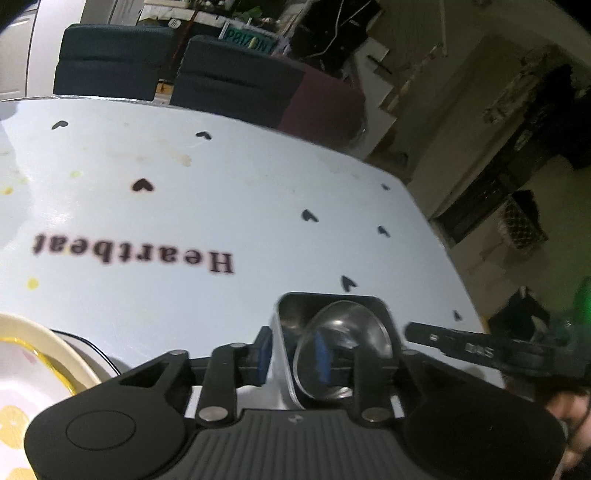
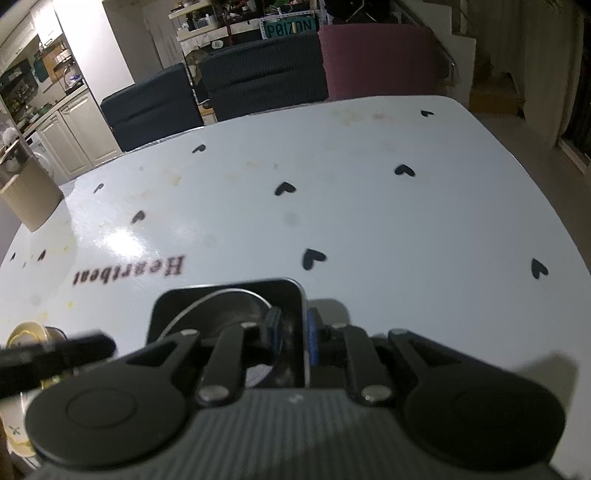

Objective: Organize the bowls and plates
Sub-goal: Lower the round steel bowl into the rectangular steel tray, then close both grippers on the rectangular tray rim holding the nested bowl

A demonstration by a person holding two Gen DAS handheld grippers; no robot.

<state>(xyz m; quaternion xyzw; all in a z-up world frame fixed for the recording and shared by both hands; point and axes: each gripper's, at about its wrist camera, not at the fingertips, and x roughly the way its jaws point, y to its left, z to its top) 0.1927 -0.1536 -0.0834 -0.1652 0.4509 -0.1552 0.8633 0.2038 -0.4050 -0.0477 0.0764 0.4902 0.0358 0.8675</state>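
Left gripper [image 1: 295, 360] astride steel tray [image 1: 332, 314] wall

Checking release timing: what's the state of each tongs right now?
Left tongs: open, straddling one wall of the square steel dish, not clamping.
Right tongs: open, straddling the dish's opposite wall, not clamping.

"Heartbeat" printed on white table [image 2: 369, 221], "P8IZON" on teal plate sign [image 2: 289, 26]
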